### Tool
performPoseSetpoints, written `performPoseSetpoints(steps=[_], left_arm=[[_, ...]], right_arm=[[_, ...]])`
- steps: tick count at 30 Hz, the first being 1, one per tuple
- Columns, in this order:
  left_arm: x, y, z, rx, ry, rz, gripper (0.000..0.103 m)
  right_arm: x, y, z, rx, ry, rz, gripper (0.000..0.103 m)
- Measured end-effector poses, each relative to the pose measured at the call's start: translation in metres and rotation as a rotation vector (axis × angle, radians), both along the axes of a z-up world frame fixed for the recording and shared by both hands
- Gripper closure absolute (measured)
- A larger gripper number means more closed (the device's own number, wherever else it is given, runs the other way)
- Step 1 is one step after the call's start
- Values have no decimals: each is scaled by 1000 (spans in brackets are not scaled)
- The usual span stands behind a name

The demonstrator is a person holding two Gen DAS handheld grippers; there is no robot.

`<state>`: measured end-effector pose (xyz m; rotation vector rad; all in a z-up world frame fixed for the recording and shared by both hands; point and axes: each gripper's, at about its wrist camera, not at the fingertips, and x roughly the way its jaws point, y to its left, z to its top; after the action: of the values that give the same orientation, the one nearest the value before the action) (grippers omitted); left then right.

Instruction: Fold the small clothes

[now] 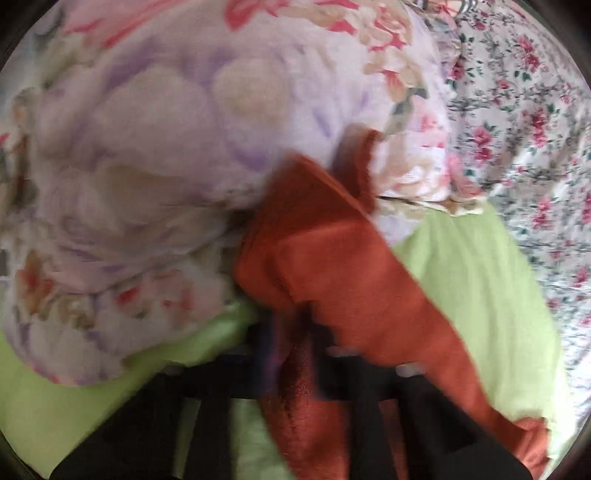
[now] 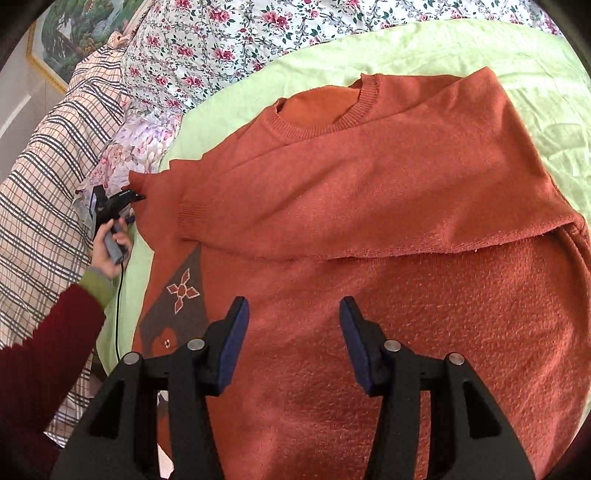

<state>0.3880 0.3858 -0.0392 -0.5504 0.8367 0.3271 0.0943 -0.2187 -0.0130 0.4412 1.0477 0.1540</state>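
Note:
An orange knit sweater (image 2: 369,184) lies flat on a light green sheet (image 2: 443,48), neck towards the far side, with one sleeve folded across its chest. My right gripper (image 2: 293,314) hovers open over the sweater's lower body with nothing between its fingers. At the sweater's left corner, a hand (image 2: 107,254) holds my left gripper (image 2: 139,196), whose tip is at the cloth's edge. The left wrist view is blurred: the orange sweater (image 1: 332,258) bunches up and runs down between the fingers of the left gripper (image 1: 295,354), which is shut on it.
A pale floral quilt (image 1: 166,147) is heaped beside the green sheet (image 1: 480,277). A plaid blanket (image 2: 48,184) lies along the left. A rose-print bedspread (image 2: 221,37) covers the far side. A framed picture (image 2: 74,29) hangs behind. A dark red sleeve (image 2: 48,350) reaches in at lower left.

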Motion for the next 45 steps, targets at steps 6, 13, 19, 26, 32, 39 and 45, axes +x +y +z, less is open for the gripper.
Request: performPoseSetpoints(steps=[6,13,19,26,32,39,45], left_arm=[[-40,-67,55,73,-157,-132,98],[-98,-217,109,46,-303,-400,98],[-120,-370,105,52,-302,-663,98],[-123,-494,40,124,-144,-881,97],[-129,-502,7,112,-25,-937,85],[-184,-422,24,149,-36,-822,62],[-195,-316,19,224,20,-535,61]], right_arm=[[-4,-4,0,8,-6,-12,51],[-14,-6,11,27,-55,-15,51],[-37,-33,16,42,-81,-92,51],[-59,-67,17,49,-91,-182,51],[-63,-79,18,42,-94,-217,51],[-30,-55,28,3,-139,-135,51],[50,22,33,-130,-204,88,51]])
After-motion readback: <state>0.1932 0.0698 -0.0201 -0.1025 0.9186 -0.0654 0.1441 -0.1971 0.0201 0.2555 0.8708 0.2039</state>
